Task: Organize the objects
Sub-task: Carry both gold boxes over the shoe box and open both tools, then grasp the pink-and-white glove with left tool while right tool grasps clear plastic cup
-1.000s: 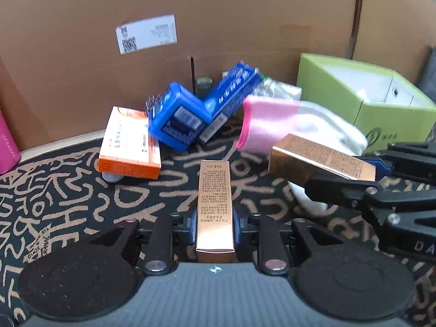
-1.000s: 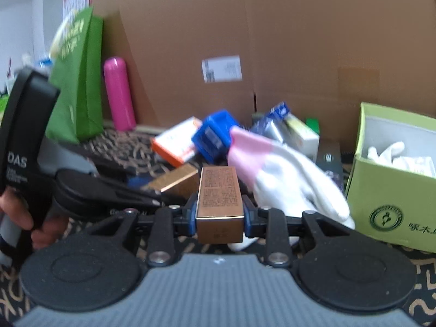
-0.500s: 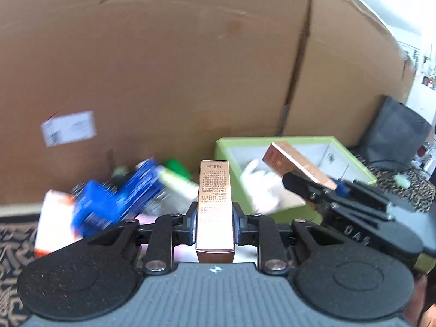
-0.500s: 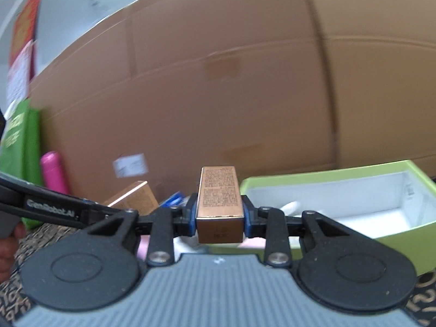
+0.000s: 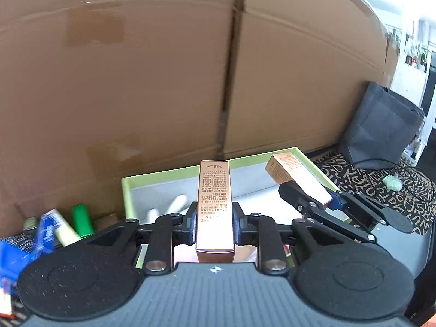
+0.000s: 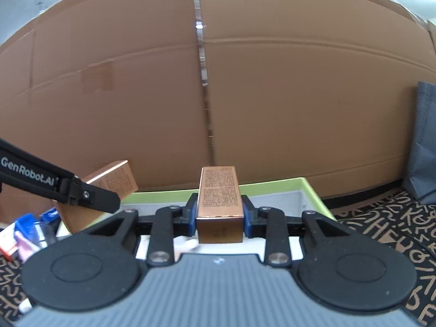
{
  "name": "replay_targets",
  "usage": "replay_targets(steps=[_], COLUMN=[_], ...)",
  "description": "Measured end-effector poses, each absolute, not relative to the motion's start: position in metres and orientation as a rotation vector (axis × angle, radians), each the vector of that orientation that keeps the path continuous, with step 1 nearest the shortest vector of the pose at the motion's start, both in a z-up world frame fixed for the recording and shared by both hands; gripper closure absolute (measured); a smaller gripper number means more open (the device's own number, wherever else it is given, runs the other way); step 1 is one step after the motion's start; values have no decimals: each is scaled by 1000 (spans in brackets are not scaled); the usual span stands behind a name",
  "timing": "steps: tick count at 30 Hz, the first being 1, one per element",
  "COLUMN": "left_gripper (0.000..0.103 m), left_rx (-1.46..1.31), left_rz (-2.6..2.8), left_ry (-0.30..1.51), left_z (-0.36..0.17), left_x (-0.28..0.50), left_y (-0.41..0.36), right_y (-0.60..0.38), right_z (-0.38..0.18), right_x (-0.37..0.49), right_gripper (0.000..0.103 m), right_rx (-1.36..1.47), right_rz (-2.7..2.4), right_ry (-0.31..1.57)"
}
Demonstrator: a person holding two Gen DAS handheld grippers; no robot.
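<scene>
Big brown cardboard wall (image 5: 163, 87) fills the background, with a lime-green open box (image 5: 128, 188) sitting at its foot on a black counter cloth with tan squiggles (image 6: 381, 234). The left hand-held gripper (image 5: 214, 224) is clamped on a copper-coloured carton (image 5: 215, 207) just above the green box's near edge. The right hand-held gripper (image 6: 219, 219) is clamped on a second copper carton (image 6: 220, 199), also above that box. A grey bag (image 5: 381, 128) stands right of the box.

You hold two slim copper-coloured cartons with fine print, one (image 5: 215, 207) lengthwise in your left gripper (image 5: 214, 222), the other (image 6: 220, 199) in your right gripper (image 6: 219, 218), both above the open green box (image 5: 163, 177).
</scene>
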State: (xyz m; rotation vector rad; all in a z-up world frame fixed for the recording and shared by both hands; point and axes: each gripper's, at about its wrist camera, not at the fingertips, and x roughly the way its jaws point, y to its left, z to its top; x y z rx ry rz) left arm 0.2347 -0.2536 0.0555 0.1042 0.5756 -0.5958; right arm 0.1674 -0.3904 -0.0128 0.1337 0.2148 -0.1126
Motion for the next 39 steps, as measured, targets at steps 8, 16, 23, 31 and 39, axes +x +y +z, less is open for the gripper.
replay_targets(steps=[8,16,23,31,39], left_gripper=[17,3,3,3,3], left_rx=[58,60,100,22,-61], left_rz=[-579,-514,-510,-438,-297], left_ry=[555,475,427,390,431], left_z=[39,44,41,39,15], left_x=[257,240,217,197,189], left_y=[-282,-264,-237,-158,-79], right_y=[-420,-427,-416,-375,-306], right_z=[-25,-26,-35,-33,-31], right_x=[170,149,147,142,133], right_gripper=[48,27,12,4,0], right_rx=[228,295,299,213,140], right_rz=[-167,-187,-191,-145,-16], right_ry=[191,98,95,72,63])
